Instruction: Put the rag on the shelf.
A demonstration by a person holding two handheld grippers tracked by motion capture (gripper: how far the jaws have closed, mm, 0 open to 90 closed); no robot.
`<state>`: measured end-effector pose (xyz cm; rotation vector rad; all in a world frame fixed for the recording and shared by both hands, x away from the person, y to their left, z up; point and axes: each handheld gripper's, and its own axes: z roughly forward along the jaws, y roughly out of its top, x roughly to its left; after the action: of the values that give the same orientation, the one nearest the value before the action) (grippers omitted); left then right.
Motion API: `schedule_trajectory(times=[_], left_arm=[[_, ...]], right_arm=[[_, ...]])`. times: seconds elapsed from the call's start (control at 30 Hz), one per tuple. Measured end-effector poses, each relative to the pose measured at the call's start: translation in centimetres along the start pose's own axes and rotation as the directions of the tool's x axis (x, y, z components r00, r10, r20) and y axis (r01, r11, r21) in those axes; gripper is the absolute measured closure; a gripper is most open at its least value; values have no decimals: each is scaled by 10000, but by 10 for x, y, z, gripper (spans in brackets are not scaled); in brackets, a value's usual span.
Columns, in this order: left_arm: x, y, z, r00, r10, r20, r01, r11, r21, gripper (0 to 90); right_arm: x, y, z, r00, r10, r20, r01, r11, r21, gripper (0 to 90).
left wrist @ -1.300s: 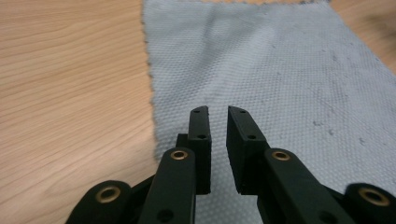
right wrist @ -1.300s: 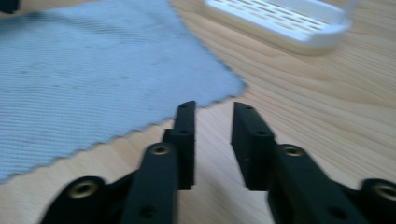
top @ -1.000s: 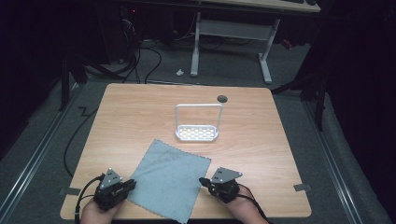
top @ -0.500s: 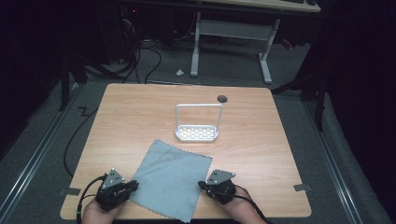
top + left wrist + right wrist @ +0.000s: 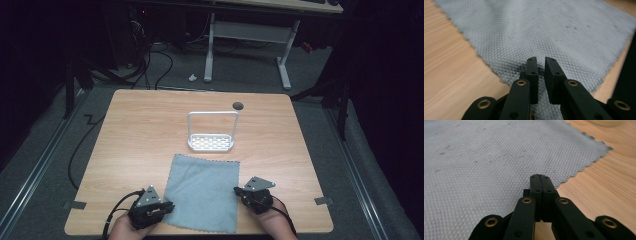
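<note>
A grey cloth (image 5: 202, 192) with a fine waffle weave and pinked edges lies flat on the wooden tabletop (image 5: 140, 135), in the near half, its near edge close to the tabletop's near edge. In the high view it sits almost square to the tabletop, between the two hand-held grippers.

The left gripper (image 5: 165, 207) is at the cloth's near-left edge. In the left gripper view its jaws stand over the cloth (image 5: 554, 32) with a narrow gap between them (not fully together), and a small ridge of fabric appears to rise between the tips (image 5: 541, 61). Whether the pads press on that fabric cannot be told with certainty.

The right gripper (image 5: 240, 192) is at the cloth's right edge, near the near-right corner. In the right gripper view its jaws (image 5: 540, 178) are fully together, the tips resting on or just above the cloth (image 5: 486, 157) close to its scalloped edge; no fabric is seen between them.

A white wire rack (image 5: 212, 132) with a perforated base and an upright loop frame stands at mid-table, just beyond the cloth's far edge and apart from it. A dark round grommet (image 5: 238, 105) is set in the tabletop beyond the rack.
</note>
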<state>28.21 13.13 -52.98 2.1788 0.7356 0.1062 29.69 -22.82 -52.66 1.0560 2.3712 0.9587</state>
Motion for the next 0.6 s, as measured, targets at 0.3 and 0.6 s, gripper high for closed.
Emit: schedule_trajectory(times=[0.3,0.6], left_arm=[[-26,17,21,9926,847,870,-861,9962,129,789],[14,34,28,9975,-274,-654,244,9986,-466,770]], right_arm=[[-21,-12,-11,9943,632,861,-632,9980,-26,900],[-20,-6,-6,9938,697,868,-669,9972,-345,900]])
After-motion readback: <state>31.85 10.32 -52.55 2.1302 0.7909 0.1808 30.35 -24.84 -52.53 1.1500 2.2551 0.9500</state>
